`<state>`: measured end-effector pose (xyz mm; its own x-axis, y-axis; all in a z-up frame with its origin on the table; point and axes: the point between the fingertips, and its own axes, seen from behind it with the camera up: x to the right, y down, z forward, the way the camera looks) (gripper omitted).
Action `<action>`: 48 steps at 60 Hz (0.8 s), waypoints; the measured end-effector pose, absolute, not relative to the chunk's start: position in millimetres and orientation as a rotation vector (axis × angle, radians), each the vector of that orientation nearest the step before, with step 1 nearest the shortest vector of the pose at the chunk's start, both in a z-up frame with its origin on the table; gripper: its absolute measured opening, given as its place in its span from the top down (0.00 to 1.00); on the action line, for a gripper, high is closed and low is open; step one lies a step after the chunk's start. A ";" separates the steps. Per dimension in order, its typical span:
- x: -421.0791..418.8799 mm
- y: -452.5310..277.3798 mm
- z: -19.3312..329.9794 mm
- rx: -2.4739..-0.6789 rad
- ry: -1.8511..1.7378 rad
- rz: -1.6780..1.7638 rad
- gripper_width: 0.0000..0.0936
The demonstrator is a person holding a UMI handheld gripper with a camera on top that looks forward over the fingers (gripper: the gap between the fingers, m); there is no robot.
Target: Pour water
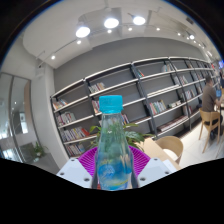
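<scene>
A clear plastic water bottle (111, 150) with a light blue cap and a blue label stands upright between my fingers. My gripper (112, 170) is shut on the bottle: both purple pads (88, 160) press on its sides at label height. The bottle is held up in the air, its cap in front of the bookshelves. No cup or other vessel shows in the gripper view.
Long bookshelves (130, 95) with books line the far wall. A green plant (135, 130) stands behind the bottle. Wooden chairs (208, 122) stand at the right, and a glass partition (20, 110) at the left. Ceiling lights (110, 22) shine above.
</scene>
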<state>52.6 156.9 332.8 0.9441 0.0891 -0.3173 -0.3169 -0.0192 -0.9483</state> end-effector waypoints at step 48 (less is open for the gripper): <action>174.4 165.9 106.2 -1.767 0.118 -0.015 0.43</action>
